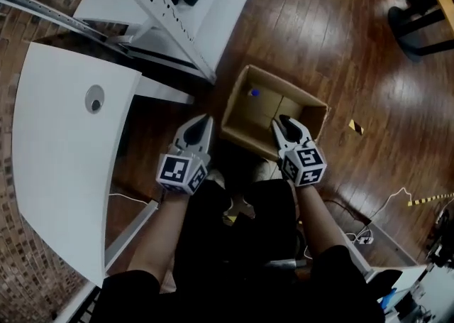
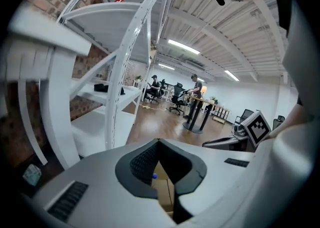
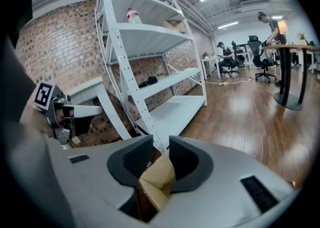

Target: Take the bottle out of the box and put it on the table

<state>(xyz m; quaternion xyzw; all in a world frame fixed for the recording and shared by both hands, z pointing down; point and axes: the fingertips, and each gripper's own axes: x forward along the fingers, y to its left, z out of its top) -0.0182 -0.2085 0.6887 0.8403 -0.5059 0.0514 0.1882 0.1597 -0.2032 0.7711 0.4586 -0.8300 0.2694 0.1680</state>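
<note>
Bottle [image 1: 254, 92], blue cap showing, near far-left corner of box [image 1: 245, 138]: likely light, slippery plastic; grip at neck. Left gripper [image 1: 204, 124] jaws together; right gripper [image 1: 287, 124] jaws slightly apart, empty.

Left gripper [image 1: 203, 121] is pointing toward 1 o'clock with jaws pressed together, right gripper [image 1: 286, 125] is aiming at 11, jaws cracked slightly apart.

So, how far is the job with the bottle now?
Done: nothing; the bottle, blue cap showing, sits in the box. In hand: right gripper, jaws slightly apart with box cardboard showing between; left gripper shut; neither grips anything. Left: grasp, lift, set on the table.
</note>
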